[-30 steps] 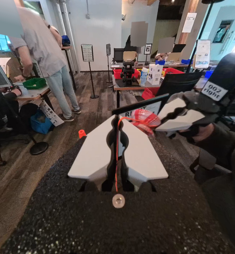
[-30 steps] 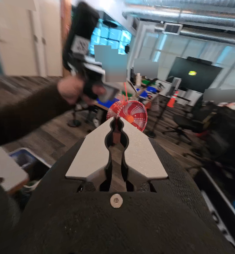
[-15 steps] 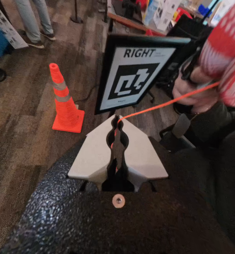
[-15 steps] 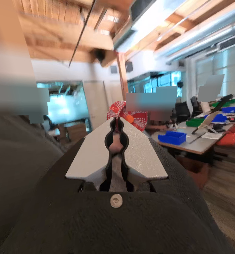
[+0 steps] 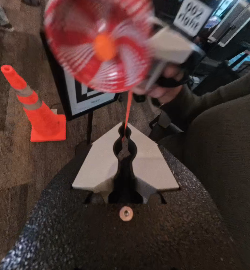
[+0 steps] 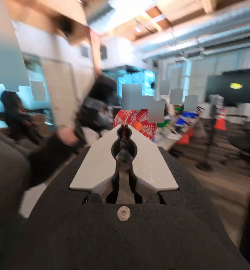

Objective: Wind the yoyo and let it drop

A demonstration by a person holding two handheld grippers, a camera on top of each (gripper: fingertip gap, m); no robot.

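Wood floor (image 5: 19, 160) lies below; the left hand-held gripper (image 5: 125, 127) pinches the string (image 5: 128, 105), the right hand-held gripper (image 6: 124, 127) clamps the yoyo (image 6: 136, 124). Winding goes best under taut, centred string.

Left wrist view: dim, warm indoor light on the floor (image 5: 11, 153). The yoyo (image 5: 101, 45) is smeared by motion blur, its stripes streaked; the left gripper (image 5: 125, 127) is sharp, its body speckled with small glints. Wide-angle bending at the edges.

Right wrist view: brighter. Glare from ceiling lights (image 6: 121, 43) and cyan windows (image 6: 136, 78). Background heavily motion-blurred; only the right gripper (image 6: 123, 127) is crisp.
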